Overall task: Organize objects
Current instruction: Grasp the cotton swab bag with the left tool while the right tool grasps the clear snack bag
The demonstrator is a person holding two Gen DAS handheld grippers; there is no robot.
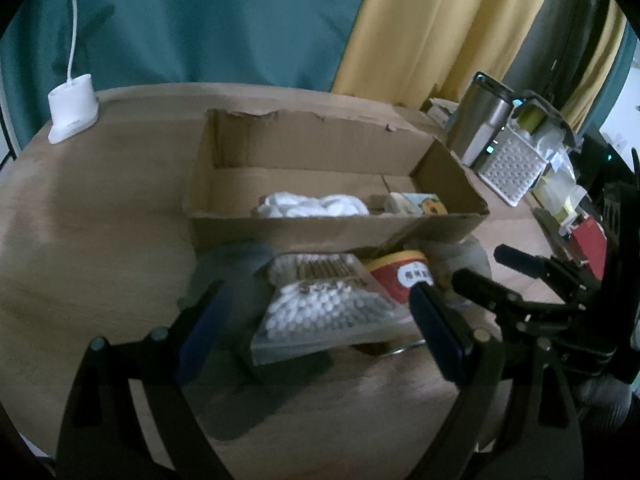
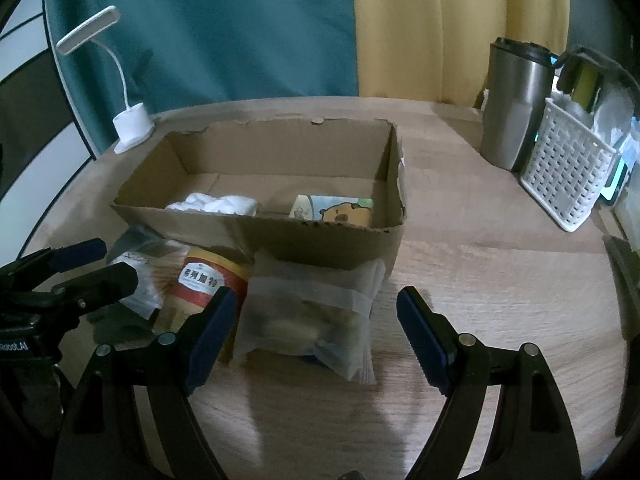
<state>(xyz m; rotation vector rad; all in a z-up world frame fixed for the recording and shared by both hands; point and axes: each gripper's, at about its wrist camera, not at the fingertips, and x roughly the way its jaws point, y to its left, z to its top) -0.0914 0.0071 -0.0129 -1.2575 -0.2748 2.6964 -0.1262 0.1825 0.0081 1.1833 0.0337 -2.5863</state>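
An open cardboard box (image 1: pixel 336 224) (image 2: pixel 264 236) stands mid-table, holding a white cloth (image 1: pixel 312 205) (image 2: pixel 214 203) and a cartoon-printed packet (image 1: pixel 420 203) (image 2: pixel 332 209). In front of it lie a clear box of cotton swabs (image 1: pixel 320 304), a red-labelled can (image 1: pixel 402 276) (image 2: pixel 204 284) and a translucent bag (image 2: pixel 312 316). My left gripper (image 1: pixel 316 328) is open, its fingers on either side of the swab box. My right gripper (image 2: pixel 316 332) is open around the translucent bag; it also shows in the left wrist view (image 1: pixel 480 272).
A white desk lamp (image 1: pixel 72 110) (image 2: pixel 128 120) stands at the back left. A steel tumbler (image 2: pixel 516 104) (image 1: pixel 480 120) and a white perforated basket (image 2: pixel 568 176) (image 1: pixel 512 168) stand at the right. Teal and yellow curtains hang behind the wooden table (image 2: pixel 480 264).
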